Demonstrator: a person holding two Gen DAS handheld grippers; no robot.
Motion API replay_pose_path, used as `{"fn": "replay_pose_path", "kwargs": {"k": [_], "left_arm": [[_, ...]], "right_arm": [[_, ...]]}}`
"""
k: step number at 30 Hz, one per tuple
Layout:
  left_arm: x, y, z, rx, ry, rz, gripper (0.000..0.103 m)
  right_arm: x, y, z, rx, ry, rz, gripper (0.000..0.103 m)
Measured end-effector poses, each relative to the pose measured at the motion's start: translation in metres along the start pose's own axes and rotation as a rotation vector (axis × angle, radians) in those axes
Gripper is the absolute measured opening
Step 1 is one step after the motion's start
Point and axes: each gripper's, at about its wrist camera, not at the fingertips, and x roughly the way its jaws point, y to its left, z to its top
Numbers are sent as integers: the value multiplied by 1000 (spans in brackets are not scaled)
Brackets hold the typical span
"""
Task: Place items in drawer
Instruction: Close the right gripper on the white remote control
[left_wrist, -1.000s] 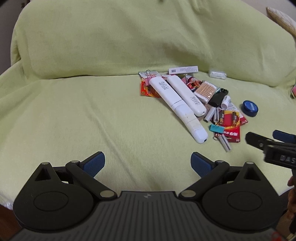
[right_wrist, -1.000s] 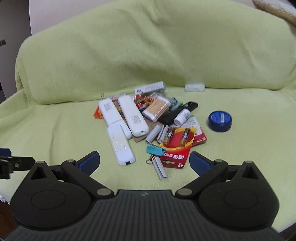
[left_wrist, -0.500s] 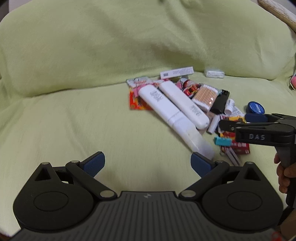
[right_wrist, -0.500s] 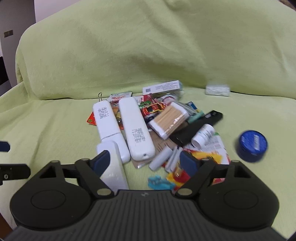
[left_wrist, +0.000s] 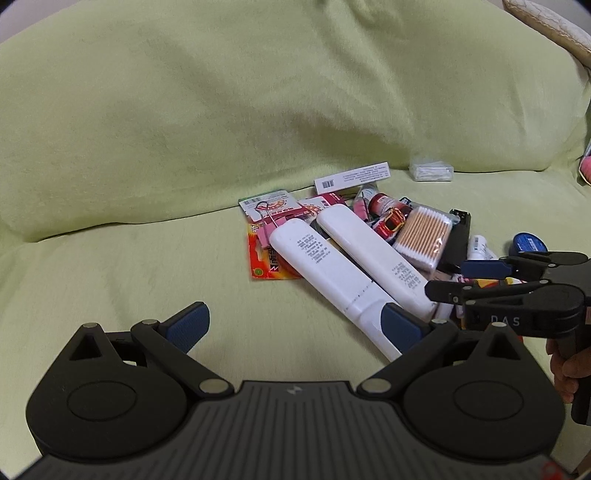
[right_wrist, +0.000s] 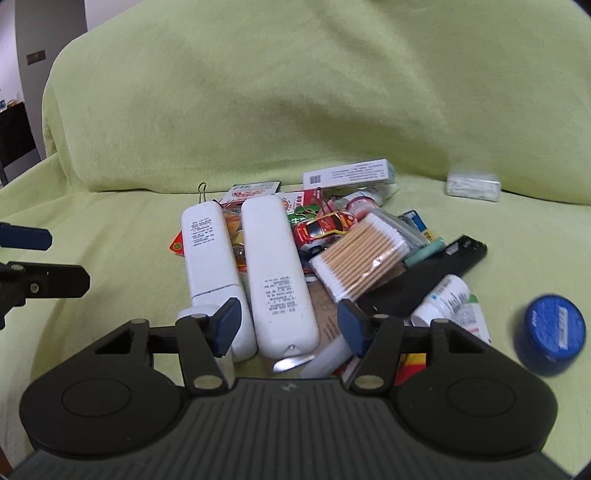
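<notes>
A pile of small items lies on a green-covered sofa seat (left_wrist: 147, 266). It includes two white remotes (right_wrist: 210, 258) (right_wrist: 279, 273), a pack of cotton swabs (right_wrist: 360, 258), a red toy car (right_wrist: 321, 229), a black remote (right_wrist: 424, 277), a white bottle (right_wrist: 443, 299) and a blue round tin (right_wrist: 550, 332). My right gripper (right_wrist: 289, 325) is open, its blue pads on either side of the near end of the right-hand white remote. My left gripper (left_wrist: 294, 328) is open over bare cloth, its right finger in front of the left remote (left_wrist: 325, 269). No drawer is in view.
A white barcode box (right_wrist: 347, 175) and a small clear packet (right_wrist: 472, 186) lie at the back, against the sofa's backrest (right_wrist: 295, 92). Red battery cards (left_wrist: 266, 258) stick out under the remotes. A hand (left_wrist: 569, 363) holds the right gripper (left_wrist: 458, 278).
Both grippers have moved in toward the pile. The right gripper's fingers have narrowed and now flank the end of the right-hand white remote.
</notes>
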Motion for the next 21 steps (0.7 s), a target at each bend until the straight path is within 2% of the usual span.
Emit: {"fn": "replay_pose_path", "kwargs": {"k": [4,8,21], "left_arm": [[10,0,4,9,-2,8,100],[15,-1,4,13,0,6,100],[25,4,1,13,20,7,100]], "right_arm": [[17,4,9,-42,18,15,52],[35,7,16,-84,42,23,41],[69,10,24,-136,126,36,43]]}}
